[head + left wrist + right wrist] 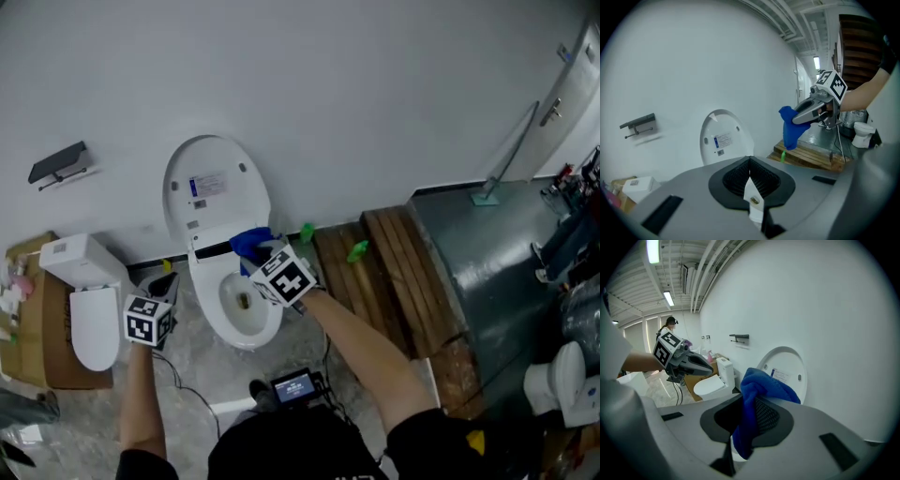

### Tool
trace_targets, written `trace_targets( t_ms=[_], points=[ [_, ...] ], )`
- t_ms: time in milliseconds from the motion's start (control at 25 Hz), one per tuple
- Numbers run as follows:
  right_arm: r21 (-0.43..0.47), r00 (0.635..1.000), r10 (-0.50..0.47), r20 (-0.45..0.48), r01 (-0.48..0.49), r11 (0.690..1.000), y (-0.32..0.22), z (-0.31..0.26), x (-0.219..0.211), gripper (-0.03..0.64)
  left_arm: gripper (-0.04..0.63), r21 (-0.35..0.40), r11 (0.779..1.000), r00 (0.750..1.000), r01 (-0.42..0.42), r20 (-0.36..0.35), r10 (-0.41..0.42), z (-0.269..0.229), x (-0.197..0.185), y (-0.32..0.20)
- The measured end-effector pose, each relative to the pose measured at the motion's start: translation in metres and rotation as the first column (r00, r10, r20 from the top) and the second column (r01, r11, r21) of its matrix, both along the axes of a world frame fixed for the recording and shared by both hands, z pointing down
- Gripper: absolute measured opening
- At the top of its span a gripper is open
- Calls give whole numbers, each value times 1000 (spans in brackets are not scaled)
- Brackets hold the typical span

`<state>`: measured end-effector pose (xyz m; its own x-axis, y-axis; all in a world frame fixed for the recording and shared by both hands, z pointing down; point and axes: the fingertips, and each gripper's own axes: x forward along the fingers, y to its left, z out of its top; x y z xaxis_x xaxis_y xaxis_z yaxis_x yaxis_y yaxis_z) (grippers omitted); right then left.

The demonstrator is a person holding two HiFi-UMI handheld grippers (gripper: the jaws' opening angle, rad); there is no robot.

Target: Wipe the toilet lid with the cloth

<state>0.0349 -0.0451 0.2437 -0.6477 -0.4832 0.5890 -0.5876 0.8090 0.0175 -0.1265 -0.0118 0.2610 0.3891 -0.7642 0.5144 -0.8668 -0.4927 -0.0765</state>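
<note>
The white toilet lid (214,187) stands raised against the wall above the open bowl (241,309). It also shows in the left gripper view, lid (724,139), and in the right gripper view, lid (786,367). My right gripper (267,261) hovers over the back of the bowl, shut on a blue cloth (251,244) that hangs from its jaws, cloth (752,404). From the left I see that gripper (806,115) with the cloth (790,130) drooping. My left gripper (167,283) is left of the bowl, shut and holding nothing (751,185).
A second white toilet (89,305) and a cardboard box (37,333) stand at the left. A wooden pallet (389,272), two green bottles (358,250) and a grey metal block (487,253) lie to the right. A black holder (58,164) hangs on the wall.
</note>
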Motion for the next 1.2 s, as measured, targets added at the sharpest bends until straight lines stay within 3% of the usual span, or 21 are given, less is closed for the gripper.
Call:
trace_targets(
  t_ms=[280,480,760,1200],
  points=[
    [-41,997,-75,-35,73,996,56,33,61,57,11,-70,998,1000,-9,-16,7,25,88,50],
    [-42,994,-108,-1,108,993,82,41,81,57,11,-84,996,1000,0,-14,-2,29,128,85],
    [-24,993,-118,7,118,993,106,41,83,57,11,-80,997,1000,7,-13,-8,29,129,120],
    [-29,995,-95,-34,94,995,126,45,75,57,11,-73,995,997,-66,-34,63,27,129,134]
  ],
)
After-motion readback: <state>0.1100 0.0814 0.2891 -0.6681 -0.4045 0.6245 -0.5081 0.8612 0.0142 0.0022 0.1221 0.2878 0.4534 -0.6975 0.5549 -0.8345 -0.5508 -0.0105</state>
